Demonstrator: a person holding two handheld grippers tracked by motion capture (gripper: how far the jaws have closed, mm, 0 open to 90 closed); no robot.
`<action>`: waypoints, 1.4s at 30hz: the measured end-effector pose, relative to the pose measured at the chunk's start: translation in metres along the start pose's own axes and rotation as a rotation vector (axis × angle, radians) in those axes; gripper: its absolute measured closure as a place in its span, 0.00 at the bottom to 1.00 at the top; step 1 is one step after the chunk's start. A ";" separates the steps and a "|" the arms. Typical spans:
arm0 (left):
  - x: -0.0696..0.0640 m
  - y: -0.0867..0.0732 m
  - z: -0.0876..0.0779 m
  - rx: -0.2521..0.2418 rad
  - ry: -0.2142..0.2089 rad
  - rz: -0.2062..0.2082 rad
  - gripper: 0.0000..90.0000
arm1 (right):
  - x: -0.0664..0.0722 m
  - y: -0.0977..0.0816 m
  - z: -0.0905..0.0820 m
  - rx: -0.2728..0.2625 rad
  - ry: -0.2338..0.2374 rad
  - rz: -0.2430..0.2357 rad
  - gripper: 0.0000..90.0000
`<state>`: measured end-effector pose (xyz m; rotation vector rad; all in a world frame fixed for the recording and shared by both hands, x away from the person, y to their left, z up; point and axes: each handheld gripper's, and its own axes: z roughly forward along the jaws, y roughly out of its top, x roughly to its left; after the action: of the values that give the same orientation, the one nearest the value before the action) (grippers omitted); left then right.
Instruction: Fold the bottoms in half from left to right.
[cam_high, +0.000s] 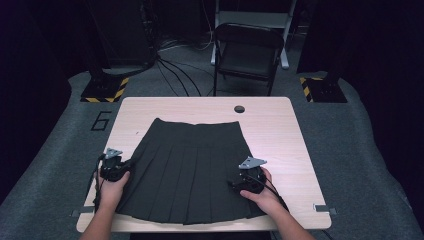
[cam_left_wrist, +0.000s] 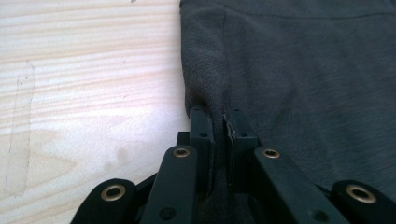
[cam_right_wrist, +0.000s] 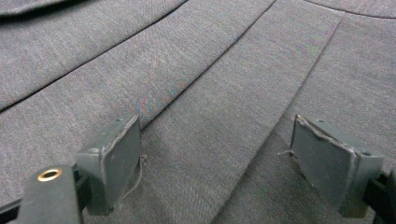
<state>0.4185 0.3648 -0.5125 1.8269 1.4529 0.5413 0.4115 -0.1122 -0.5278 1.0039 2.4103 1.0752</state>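
In the high view, a dark pleated skirt (cam_high: 187, 170) lies spread flat in the middle of the pale wooden table (cam_high: 295, 135), waistband toward the top of the frame and hem toward the bottom. The left tool (cam_high: 121, 167) sits at the skirt's left edge at lower left, and the right tool (cam_high: 245, 181) rests over the cloth at lower right.

In the left gripper view, the left tool (cam_left_wrist: 218, 122) at the bottom centre has its jaws drawn together on the skirt (cam_left_wrist: 308, 74) at its side edge, a ridge of cloth pinched between them and bare table (cam_left_wrist: 84, 79) to the left.

In the right gripper view, the right tool (cam_right_wrist: 233, 156) stands with its jaws well apart over the pleats of the skirt (cam_right_wrist: 210, 84), pressing on nothing.

The step in hand looks like taking hold of both sides before folding or lifting. Next, the right tool likely needs to gather a fold at its own edge and close on it.
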 end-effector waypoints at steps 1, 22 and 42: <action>-0.001 0.001 -0.001 -0.016 -0.004 -0.005 0.93 | 0.000 0.000 0.000 0.000 0.000 0.000 0.18; -0.051 0.029 -0.024 -0.091 -0.120 0.131 0.93 | 0.000 0.000 0.000 0.000 0.000 0.000 0.18; -0.112 0.034 -0.031 -0.105 -0.270 0.285 0.93 | 0.000 0.000 0.000 0.002 0.000 -0.001 0.18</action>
<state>0.3883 0.2630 -0.4544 1.9484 0.9757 0.4762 0.4115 -0.1124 -0.5277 1.0028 2.4116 1.0724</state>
